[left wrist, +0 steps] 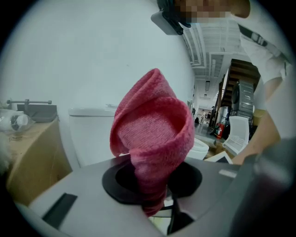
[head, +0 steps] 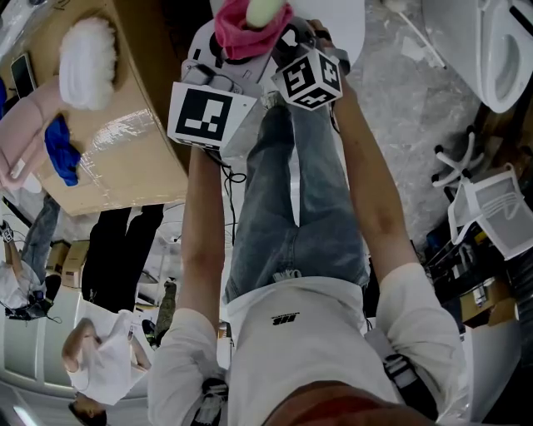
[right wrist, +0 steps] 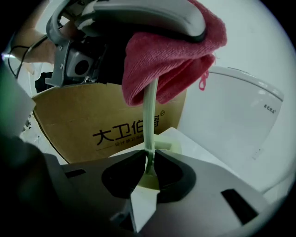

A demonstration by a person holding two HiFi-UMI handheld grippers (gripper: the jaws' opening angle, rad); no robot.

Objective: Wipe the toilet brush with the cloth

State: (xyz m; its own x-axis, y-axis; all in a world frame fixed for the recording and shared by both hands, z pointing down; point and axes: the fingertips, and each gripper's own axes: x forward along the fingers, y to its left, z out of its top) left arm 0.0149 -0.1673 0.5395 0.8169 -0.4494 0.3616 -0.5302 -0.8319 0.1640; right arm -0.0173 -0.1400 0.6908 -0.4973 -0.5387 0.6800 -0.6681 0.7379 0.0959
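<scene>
The pink cloth [left wrist: 152, 134] stands up out of my left gripper [left wrist: 150, 185], which is shut on its lower fold. In the right gripper view the same cloth [right wrist: 171, 69] is wrapped around the upper part of the toilet brush's thin pale green handle [right wrist: 150, 120]. My right gripper [right wrist: 149, 162] is shut on that handle lower down. In the head view both grippers meet at the top, with the cloth [head: 241, 32] bunched over the pale brush end [head: 268, 10]. The brush's head is hidden.
A white toilet [right wrist: 231, 120] stands right behind the brush, and its tank [left wrist: 92, 134] shows in the left gripper view. A cardboard box [head: 125, 150] at the left carries a white fluffy duster [head: 87, 62] and a blue rag [head: 62, 158]. White chairs [head: 495, 208] stand at the right.
</scene>
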